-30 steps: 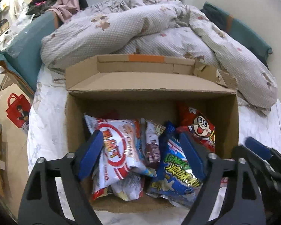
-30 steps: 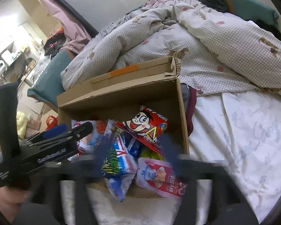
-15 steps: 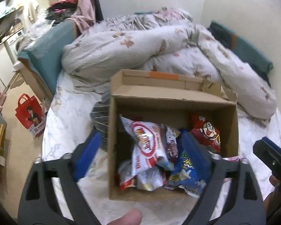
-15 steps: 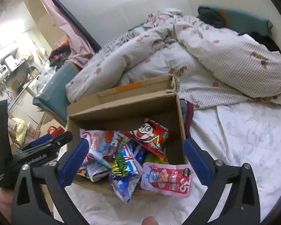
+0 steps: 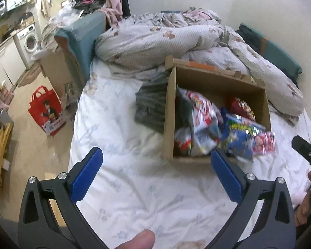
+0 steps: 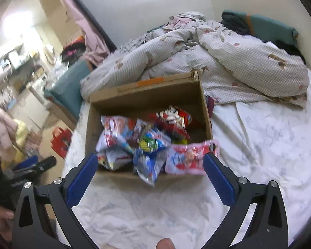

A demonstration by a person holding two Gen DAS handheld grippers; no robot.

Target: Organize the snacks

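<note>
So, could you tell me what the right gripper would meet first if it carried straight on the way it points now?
Probably the snack packets spilling over the near edge of the cardboard box, first the blue packet centred between the open right gripper fingers; depth is unclear.

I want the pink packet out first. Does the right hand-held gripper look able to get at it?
Probably yes. The right hand-held gripper is open and empty, and the pink packet hangs over the box's near edge, with nothing on top.
</note>
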